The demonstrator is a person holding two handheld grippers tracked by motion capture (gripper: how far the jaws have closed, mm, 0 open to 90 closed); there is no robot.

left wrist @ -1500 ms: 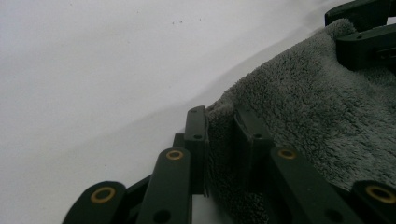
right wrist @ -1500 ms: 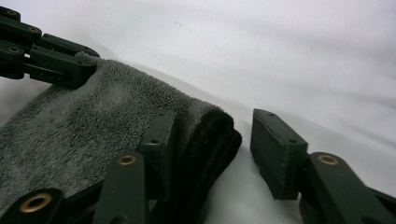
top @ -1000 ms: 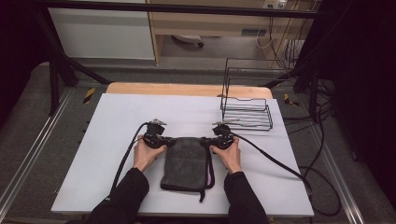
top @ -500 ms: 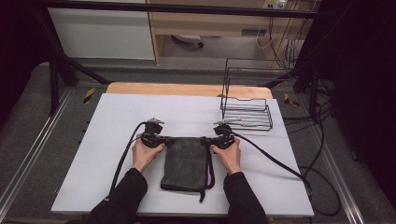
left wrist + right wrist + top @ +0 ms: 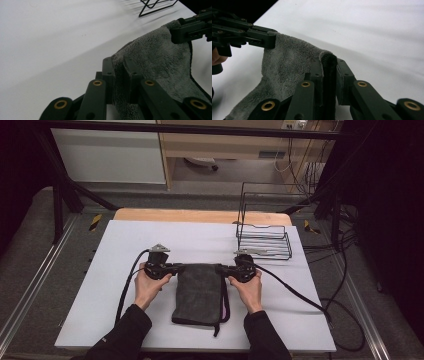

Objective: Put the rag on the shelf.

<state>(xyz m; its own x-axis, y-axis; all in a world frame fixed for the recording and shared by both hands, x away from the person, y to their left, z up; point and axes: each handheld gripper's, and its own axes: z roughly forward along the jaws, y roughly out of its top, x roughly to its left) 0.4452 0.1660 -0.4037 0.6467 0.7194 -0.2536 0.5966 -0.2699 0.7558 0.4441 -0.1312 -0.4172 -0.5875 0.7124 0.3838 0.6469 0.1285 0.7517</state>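
A dark grey towel (image 5: 200, 292) lies folded on the white table (image 5: 125, 245), its near end trailing black hem strips. Its far edge is raised and stretched between my two grippers. My left gripper (image 5: 176, 268) is shut on the far left corner; in the left gripper view the jaws (image 5: 118, 62) pinch the fluffy towel (image 5: 160, 57). My right gripper (image 5: 223, 269) is shut on the far right corner; in the right gripper view its jaws (image 5: 328, 61) clamp the black-hemmed edge of the towel (image 5: 284, 62). Each gripper view also shows the other gripper (image 5: 176, 35) (image 5: 268, 37) holding its corner.
A black wire rack (image 5: 262, 240) stands at the table's far right, just beyond my right hand. Cables (image 5: 300, 295) trail from both grippers across the table. A wooden strip (image 5: 200, 215) runs along the far edge.
Both hands have risen slightly, lifting the towel's far edge off the table and pulling it taut between them. The near part of the towel still rests on the table.
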